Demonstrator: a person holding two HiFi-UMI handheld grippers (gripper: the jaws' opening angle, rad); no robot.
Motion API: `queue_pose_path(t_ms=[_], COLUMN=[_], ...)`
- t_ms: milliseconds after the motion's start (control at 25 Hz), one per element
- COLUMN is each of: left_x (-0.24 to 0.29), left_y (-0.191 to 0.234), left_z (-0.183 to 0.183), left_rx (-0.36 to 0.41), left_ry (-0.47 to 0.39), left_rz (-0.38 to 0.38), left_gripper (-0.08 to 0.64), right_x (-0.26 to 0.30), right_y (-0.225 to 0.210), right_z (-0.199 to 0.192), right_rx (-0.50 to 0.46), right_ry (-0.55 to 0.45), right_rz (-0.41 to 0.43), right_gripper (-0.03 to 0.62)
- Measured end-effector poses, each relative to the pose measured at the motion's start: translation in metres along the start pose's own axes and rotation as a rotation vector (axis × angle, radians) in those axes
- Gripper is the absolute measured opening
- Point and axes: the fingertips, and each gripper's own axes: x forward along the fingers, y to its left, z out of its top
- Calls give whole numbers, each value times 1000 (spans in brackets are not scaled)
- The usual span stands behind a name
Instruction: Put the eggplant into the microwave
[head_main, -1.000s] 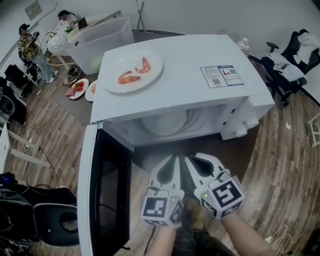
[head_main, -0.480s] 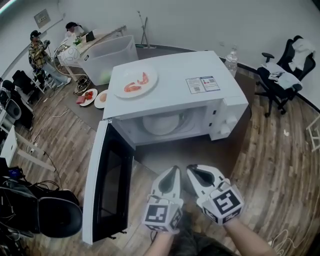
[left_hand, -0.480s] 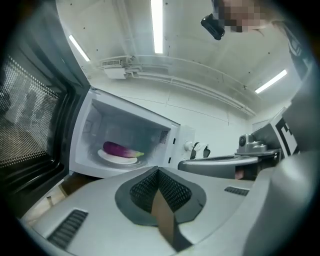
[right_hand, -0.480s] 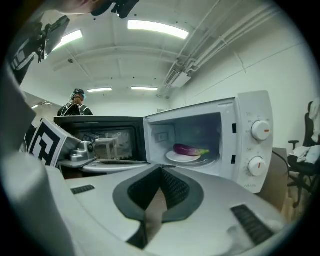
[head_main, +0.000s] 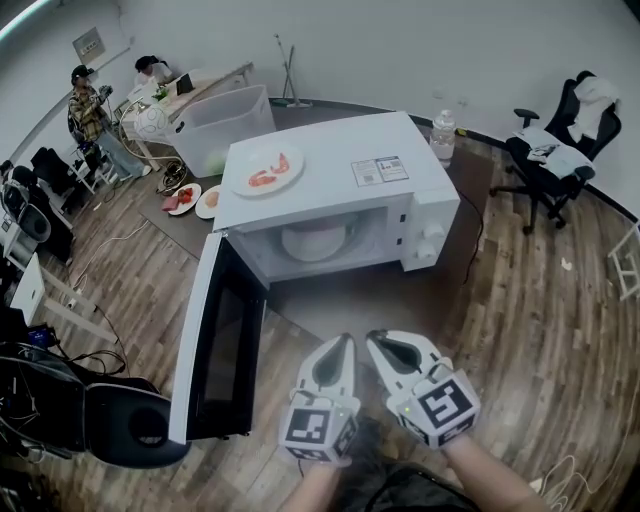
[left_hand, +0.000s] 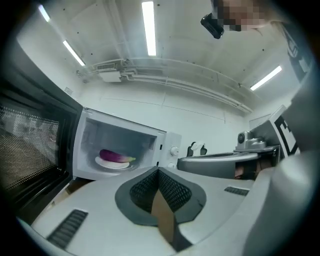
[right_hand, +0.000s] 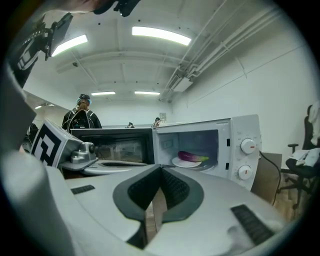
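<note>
Eggplant (left_hand: 116, 156): lies on its side on a white plate (left_hand: 106, 163) inside the microwave (head_main: 330, 190), near the middle of the cavity floor, with nothing gripping it.
Microwave: stands on a dark table (head_main: 390, 300) with its knob panel at the right front corner. A second plate (head_main: 291, 178) with red food (head_main: 260, 179) rests on its top, toward the left edge.
Door (head_main: 215, 350): hinged at the left and swung fully open, reaching out past the table's near left edge.
Left gripper (head_main: 343, 342): jaws clenched tip to tip with nothing between them. It is held in front of the open cavity, well apart from the microwave.
Right gripper (head_main: 375, 338): jaws also pressed together and empty. It sits just beside the left one, pointing at the opening.
Bottle (head_main: 442, 135): stands at the table's far right corner, clear of the work.
Step in hand: the placing looks done, since the eggplant sits inside and both grippers are empty and clear of the cavity.
What is left: only shutting the door, if the task includes that.
Next move calls for: bringing the left gripper round to the outer face of the door near its free edge. It then pushes along the door's arc toward the front until it meets the frame. Closed jaws serve well for that push, and the right gripper should keep out of the door's sweep.
</note>
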Motion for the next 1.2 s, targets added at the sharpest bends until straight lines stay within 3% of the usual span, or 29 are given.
queue_pose_path(t_ms=[400,920,1200], left_x=[-29,-62,-68], left_y=[-16,-40,-34], left_z=[25,48,60], left_rx=[-37,-7,2], left_ry=[-39,-55,-63], left_rz=[42,2,18], left_gripper=[0,0,0], right_x=[-29,-53,-50], right_y=[18,47,57], right_z=[25,41,51], right_rx=[9,37,17], right_ry=[-65,-84,-90], right_rz=[2,27,44], right_gripper=[2,2,2])
